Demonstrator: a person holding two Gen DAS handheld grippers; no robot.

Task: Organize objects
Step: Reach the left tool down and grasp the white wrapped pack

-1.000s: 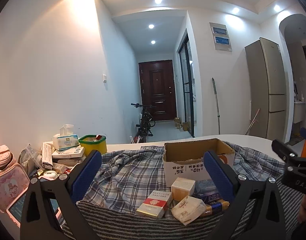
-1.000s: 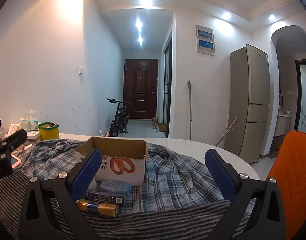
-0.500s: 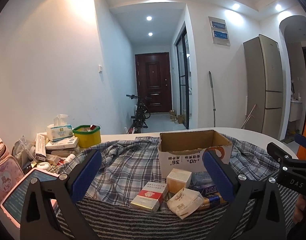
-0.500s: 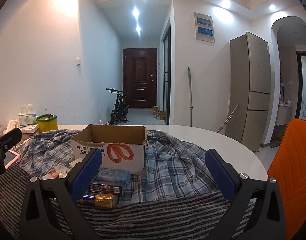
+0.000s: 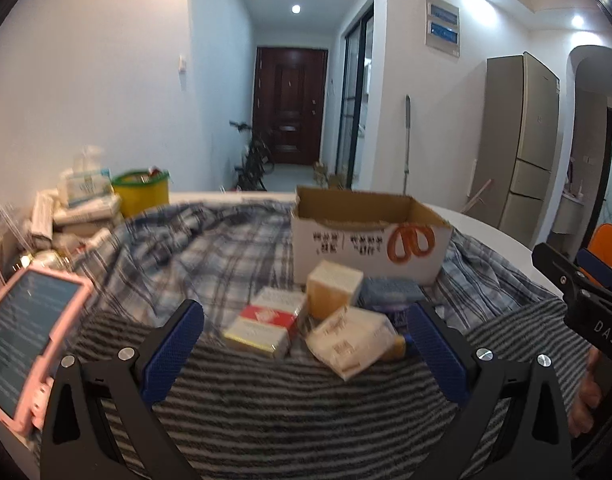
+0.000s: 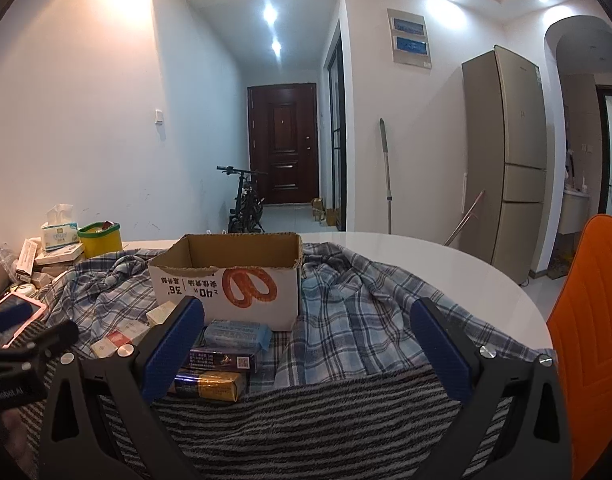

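Left tongs (image 5: pixel 303 342) and right tongs (image 6: pixel 308 338) both spread apart, empty, before the seemingly empty cardboard box (image 6: pixel 229 280).

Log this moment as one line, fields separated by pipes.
left claw: open, empty | right claw: open, empty | small boxes: loose on cloth before cardboard box | nothing visibly packed

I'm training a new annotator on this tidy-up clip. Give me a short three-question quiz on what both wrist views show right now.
1. True or false: the cardboard box already holds small packs.
2. Which tool is open: A left tool, B right tool, C both?
3. Fill in: the pink tablet lies to the ____ of the plaid cloth.

Key:
1. Cannot be confirmed; the visible inside looks empty, and the red-and-white pack lies in front.
2. C
3. left
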